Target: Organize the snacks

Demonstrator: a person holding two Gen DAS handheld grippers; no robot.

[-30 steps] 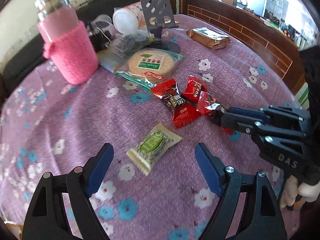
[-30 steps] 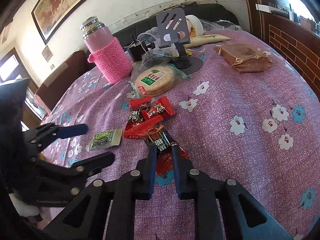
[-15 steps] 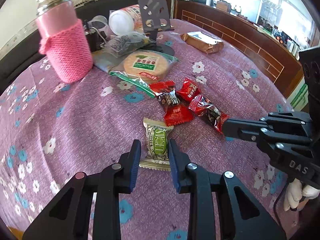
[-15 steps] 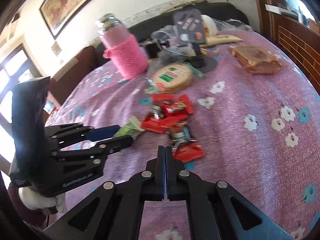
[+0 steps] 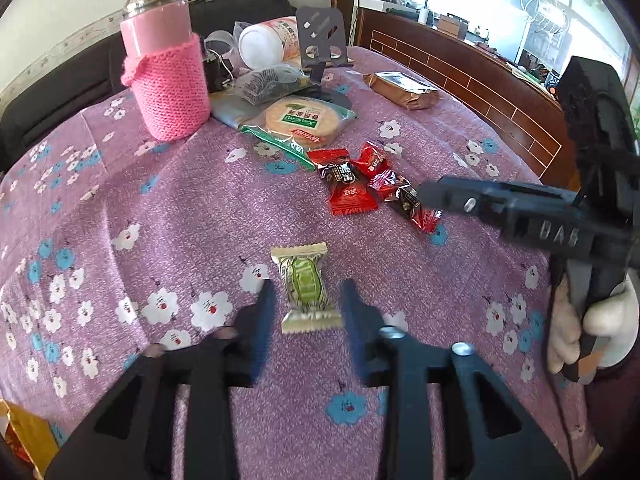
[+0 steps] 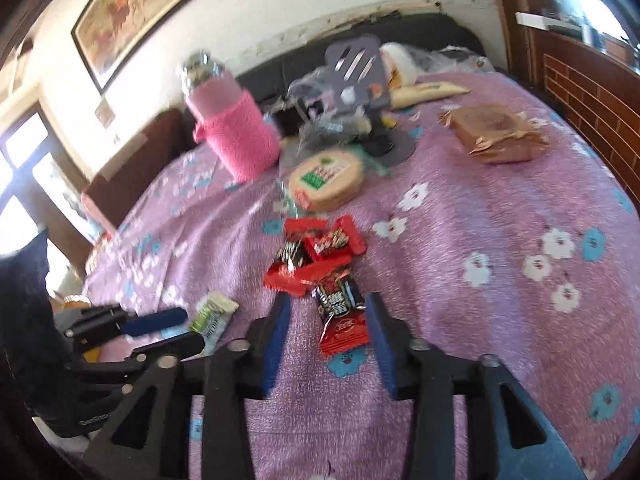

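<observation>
**Both grippers parted over loose sweets**

The left gripper [image 5: 306, 300] has just been opening; its 2 jaws stand apart with the green sweet [image 5: 306, 288] lying between them on the cloth, neither pad pressing it. The right gripper [image 6: 328, 320] has likewise just been opening, and a red-and-black sweet [image 6: 340, 316] lies in its gap, untouched as far as the blur allows. Motion smear softens the left fingers and most of the right wrist view, so the wrapper print is unreadable.

The green sweet is pale-edged with crimped ends, pointing toward 12 o'clock. At 1 o'clock from it sits the cluster of red sweets [image 5: 360, 184]. Beyond, at 12 o'clock, lies a round wrapped cracker [image 5: 306, 122]; at 11 o'clock stands a pink knit-sleeved flask [image 5: 166, 64]; at 2 o'clock a brown foil packet [image 5: 404, 90].

All rest on a purple flowered tablecloth [image 5: 160, 216]. A gloved hand [image 5: 600, 328] grips the right handle, partly cut off. A framed painting [image 6: 160, 8] hangs behind.
</observation>
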